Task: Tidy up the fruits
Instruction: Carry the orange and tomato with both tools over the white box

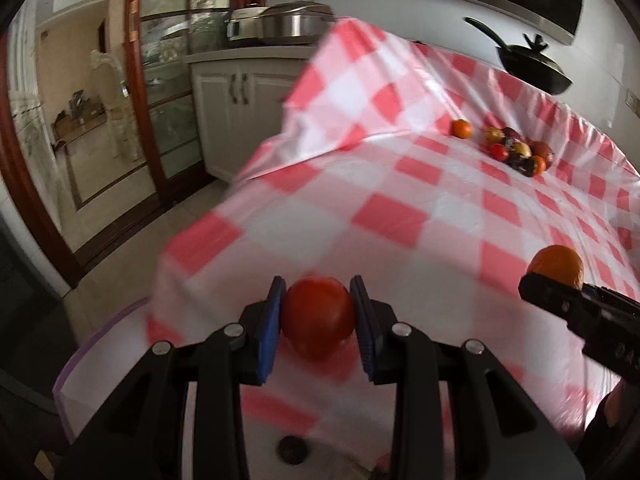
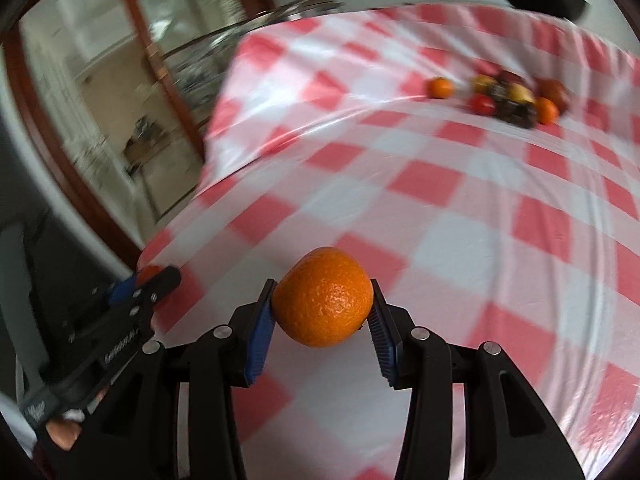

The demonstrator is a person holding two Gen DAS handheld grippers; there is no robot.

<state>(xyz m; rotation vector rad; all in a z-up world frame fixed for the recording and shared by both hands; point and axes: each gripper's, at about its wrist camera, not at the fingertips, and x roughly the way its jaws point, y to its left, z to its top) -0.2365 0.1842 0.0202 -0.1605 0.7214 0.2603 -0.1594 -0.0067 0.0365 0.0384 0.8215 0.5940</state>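
Note:
My left gripper is shut on a red tomato, held above the near-left corner of the checked tablecloth. Blue pads press both its sides. My right gripper is shut on an orange, also held over the cloth. From the left wrist view the orange shows at the right edge in the right gripper's black fingers. Far across the table lies a pile of mixed fruit, with one small orange apart to its left. In the right wrist view the same pile is blurred.
A black pan with a lid stands at the table's far edge. A white cabinet with steel cookers is beyond the table's left side. A purple-rimmed round surface lies below the left gripper. Glass doors are at left.

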